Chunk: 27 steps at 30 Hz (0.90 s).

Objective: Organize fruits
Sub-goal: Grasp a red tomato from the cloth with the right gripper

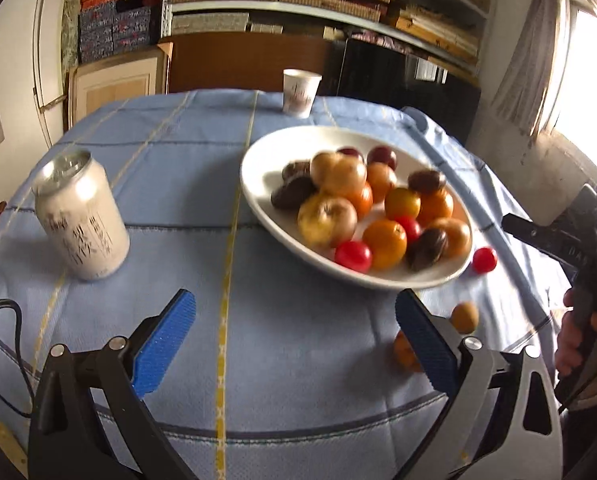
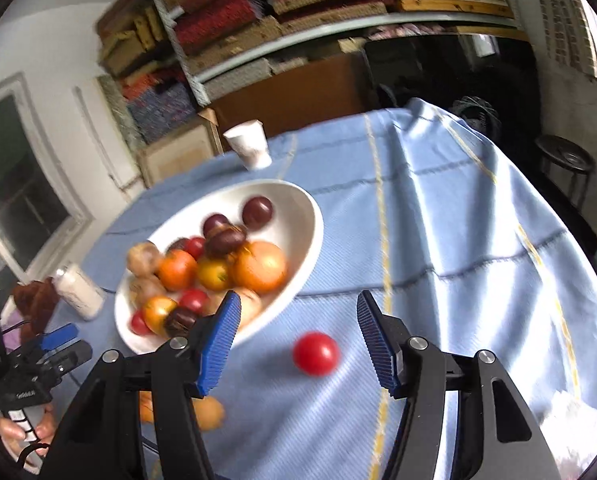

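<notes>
A white bowl (image 1: 258, 152) (image 2: 298, 200) holds several fruits: oranges, red tomatoes, dark plums and brownish ones. On the blue cloth beside it lie a red tomato (image 1: 484, 259) (image 2: 315, 353), a small brown fruit (image 1: 464, 316) (image 2: 210, 414) and an orange fruit (image 1: 404, 350), half hidden behind a finger. My left gripper (image 1: 295, 296) hangs open over bare cloth in front of the bowl, with nothing between its pads. My right gripper (image 2: 298, 298) is open, its blue pads either side of the red tomato and clear of it.
A white drink can (image 1: 82, 216) (image 2: 80, 290) stands left of the bowl and a paper cup (image 1: 300, 92) (image 2: 248, 148) behind it. A hand (image 1: 578, 340) holds the right gripper's handle at the right edge. Shelves of boxes fill the back wall. A dark stool (image 2: 564, 160) stands beyond the table.
</notes>
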Each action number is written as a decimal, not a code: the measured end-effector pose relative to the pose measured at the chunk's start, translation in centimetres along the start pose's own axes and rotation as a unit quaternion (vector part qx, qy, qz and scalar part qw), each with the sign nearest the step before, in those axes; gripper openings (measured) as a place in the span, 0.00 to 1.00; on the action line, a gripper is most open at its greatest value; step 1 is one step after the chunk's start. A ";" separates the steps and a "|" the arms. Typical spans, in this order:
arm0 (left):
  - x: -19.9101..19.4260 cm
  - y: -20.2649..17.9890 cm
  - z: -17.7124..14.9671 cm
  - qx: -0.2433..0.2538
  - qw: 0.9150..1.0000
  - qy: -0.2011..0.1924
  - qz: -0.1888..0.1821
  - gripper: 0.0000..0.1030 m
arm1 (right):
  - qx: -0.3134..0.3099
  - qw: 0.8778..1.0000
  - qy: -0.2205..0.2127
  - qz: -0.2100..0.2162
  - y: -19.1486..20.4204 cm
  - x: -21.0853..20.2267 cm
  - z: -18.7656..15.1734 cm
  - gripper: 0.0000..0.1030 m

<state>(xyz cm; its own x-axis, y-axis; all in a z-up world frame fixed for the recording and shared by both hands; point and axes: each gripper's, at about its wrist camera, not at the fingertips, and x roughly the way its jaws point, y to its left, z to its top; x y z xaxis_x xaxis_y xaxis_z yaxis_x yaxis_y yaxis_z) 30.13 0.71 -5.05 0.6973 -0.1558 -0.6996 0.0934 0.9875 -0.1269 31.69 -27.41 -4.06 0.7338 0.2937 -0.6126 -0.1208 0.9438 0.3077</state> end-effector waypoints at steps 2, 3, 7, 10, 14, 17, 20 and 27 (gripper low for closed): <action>0.2 -0.3 -0.2 0.005 1.000 0.005 0.000 0.96 | 0.000 1.000 0.007 -0.002 0.0 0.0 -0.3 0.65; 0.2 -0.5 -0.3 0.009 1.000 0.007 0.001 0.96 | 0.000 1.000 0.011 -0.004 0.0 0.0 -0.6 0.65; 0.7 -1.1 -0.8 0.029 0.999 0.019 0.010 0.96 | 0.001 0.999 0.040 -0.004 0.0 0.7 -1.3 0.66; 0.9 -1.0 -0.9 0.027 0.999 0.030 0.010 0.96 | -0.018 0.998 0.053 -0.031 0.3 1.2 -1.6 0.66; 1.3 -0.5 -0.8 0.009 0.999 0.043 0.004 0.96 | -0.032 0.997 0.058 -0.040 0.5 1.5 -1.8 0.66; 1.3 -0.2 -0.7 0.000 0.999 0.045 0.001 0.96 | -0.049 0.996 0.059 -0.045 0.8 1.8 -1.9 0.66; 1.2 -0.3 -0.8 0.004 0.999 0.044 0.003 0.96 | -0.074 0.994 0.061 -0.057 1.3 2.3 -2.0 0.64; 1.1 -0.5 -0.8 0.006 0.999 0.046 0.001 0.96 | -0.084 0.992 0.079 -0.052 1.5 3.2 -2.2 0.54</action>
<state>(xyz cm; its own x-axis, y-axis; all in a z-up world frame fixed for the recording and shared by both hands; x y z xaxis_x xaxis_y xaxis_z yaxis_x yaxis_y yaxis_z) 30.25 0.02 -6.31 0.6289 -0.1539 -0.7621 0.1000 0.9881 -0.1169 32.43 -24.75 -7.14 0.6360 0.2018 -0.7448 -0.1702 0.9781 0.1197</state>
